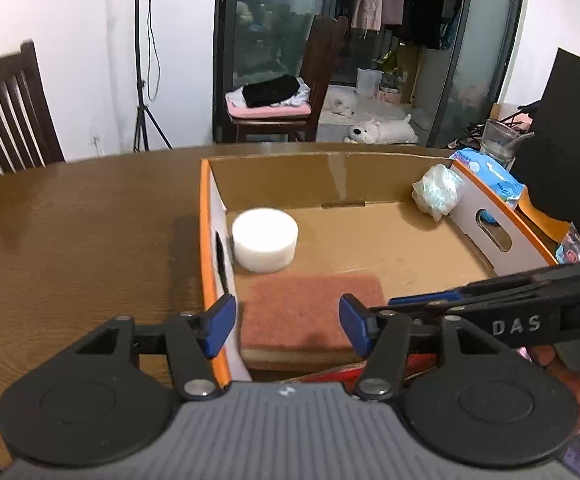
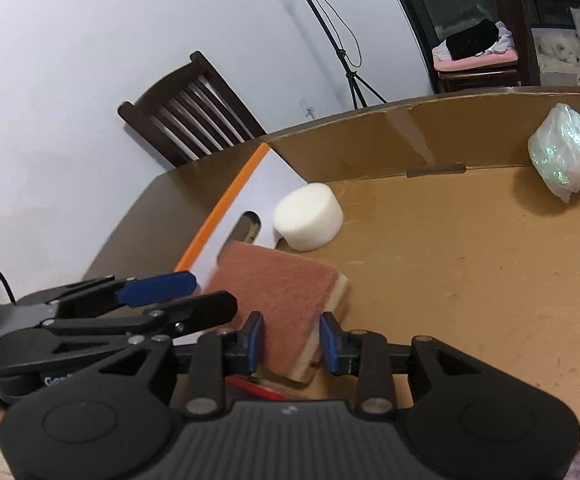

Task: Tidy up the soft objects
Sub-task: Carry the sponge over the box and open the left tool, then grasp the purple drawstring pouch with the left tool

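A brown scouring sponge (image 1: 310, 316) (image 2: 277, 288) lies in the near left corner of the cardboard box (image 1: 370, 240) (image 2: 470, 260). My left gripper (image 1: 287, 326) hangs open above it, its left pad over the box's wall. My right gripper (image 2: 292, 343) is narrowly open, with the sponge's near corner between its pads and a thin gap showing on the right side. Behind the sponge, a white foam cylinder (image 1: 265, 240) (image 2: 309, 216) stands against the left wall. A crumpled clear plastic bag (image 1: 436, 192) (image 2: 566, 148) rests in the far right corner.
The box stands on a brown wooden table (image 1: 89, 240). To its right, a second orange-rimmed box (image 1: 530, 216) holds a blue tissue pack (image 1: 490, 172); a glass (image 1: 500, 140) stands behind. A dark chair (image 2: 189, 108) is at the table's far left. Something red (image 2: 249, 388) lies under the box's near edge.
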A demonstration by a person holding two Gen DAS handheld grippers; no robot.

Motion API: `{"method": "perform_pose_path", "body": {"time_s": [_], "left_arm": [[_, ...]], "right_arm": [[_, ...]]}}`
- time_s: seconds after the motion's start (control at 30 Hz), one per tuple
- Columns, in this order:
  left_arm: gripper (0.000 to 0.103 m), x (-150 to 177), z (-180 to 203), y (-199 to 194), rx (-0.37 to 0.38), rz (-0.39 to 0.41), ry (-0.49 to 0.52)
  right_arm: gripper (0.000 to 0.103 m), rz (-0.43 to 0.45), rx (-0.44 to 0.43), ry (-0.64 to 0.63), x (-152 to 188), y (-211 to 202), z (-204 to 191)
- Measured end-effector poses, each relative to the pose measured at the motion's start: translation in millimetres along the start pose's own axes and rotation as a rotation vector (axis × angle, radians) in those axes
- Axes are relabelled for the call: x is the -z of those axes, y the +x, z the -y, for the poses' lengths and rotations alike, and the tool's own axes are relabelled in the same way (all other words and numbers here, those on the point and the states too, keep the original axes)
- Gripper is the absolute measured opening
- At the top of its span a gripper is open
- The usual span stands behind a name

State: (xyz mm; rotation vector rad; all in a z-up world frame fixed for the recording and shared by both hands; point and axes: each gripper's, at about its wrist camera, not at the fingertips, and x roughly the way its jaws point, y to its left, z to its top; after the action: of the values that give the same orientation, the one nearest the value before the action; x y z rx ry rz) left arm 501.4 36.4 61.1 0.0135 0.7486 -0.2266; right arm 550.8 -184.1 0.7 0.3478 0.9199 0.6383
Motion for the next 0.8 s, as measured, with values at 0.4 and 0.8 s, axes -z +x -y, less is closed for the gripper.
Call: {"method": "perform_pose_path", "body": {"time_s": [0.4,0.8], "left_arm": [[0.063,11.0,24.2,-123.0,-0.016,0.150,0.045],[0.066,49.3,71.7,-210.5,-0.002,0.269,0.059]], "right_arm": [[0.054,0.204,0.106,-0.164,14.3,-145.7,-40.7],[0.061,0.353,0.180,-0.219,82.6,-264.8,-59.1]]}}
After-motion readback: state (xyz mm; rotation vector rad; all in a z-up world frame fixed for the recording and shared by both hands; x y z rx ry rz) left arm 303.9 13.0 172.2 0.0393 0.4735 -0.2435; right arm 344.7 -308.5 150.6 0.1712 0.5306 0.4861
